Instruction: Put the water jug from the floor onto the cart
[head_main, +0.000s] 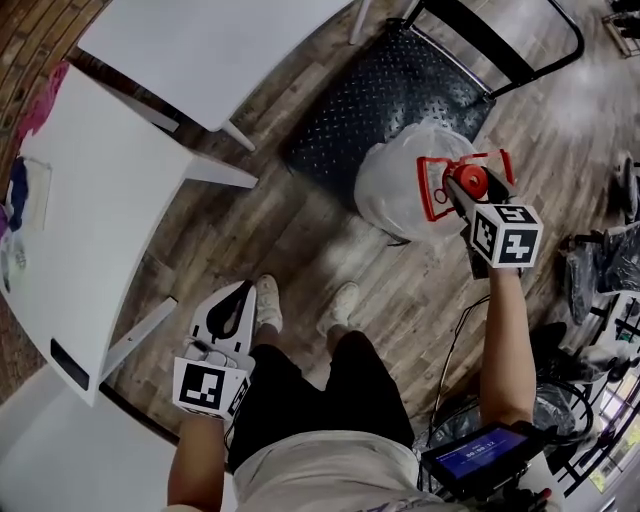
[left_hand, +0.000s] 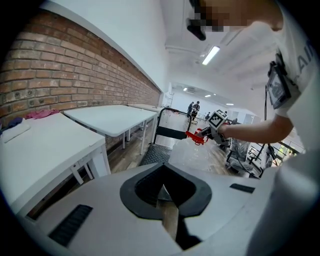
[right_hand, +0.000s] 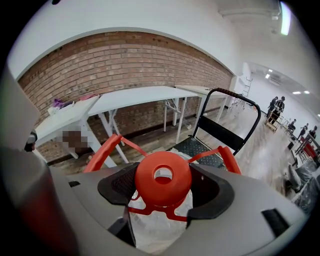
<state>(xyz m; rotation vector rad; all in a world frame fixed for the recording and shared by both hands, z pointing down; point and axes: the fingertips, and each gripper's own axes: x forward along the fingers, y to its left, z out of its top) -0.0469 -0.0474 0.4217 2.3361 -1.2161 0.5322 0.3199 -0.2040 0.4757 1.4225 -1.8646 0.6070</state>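
Note:
The clear water jug (head_main: 400, 190) with a red cap (head_main: 473, 181) and red carry handle is at the near right corner of the black flat cart (head_main: 370, 100). It partly overlaps the cart deck; I cannot tell whether it rests there. My right gripper (head_main: 465, 186) is shut on the jug's cap. In the right gripper view the cap (right_hand: 162, 177) sits between the jaws of that gripper (right_hand: 162, 186), with the jug body (right_hand: 157, 225) below and the cart (right_hand: 200, 146) beyond. My left gripper (head_main: 232, 310) hangs by my left leg, shut (left_hand: 162, 192) on nothing.
White tables (head_main: 100, 200) (head_main: 220, 40) stand to the left along a brick wall (left_hand: 75, 65). The cart's upright push handle (head_main: 500, 40) is at its far end. Cables, bagged gear (head_main: 600, 260) and a screen device (head_main: 480, 455) crowd the right side. My feet (head_main: 345, 300) stand just short of the jug.

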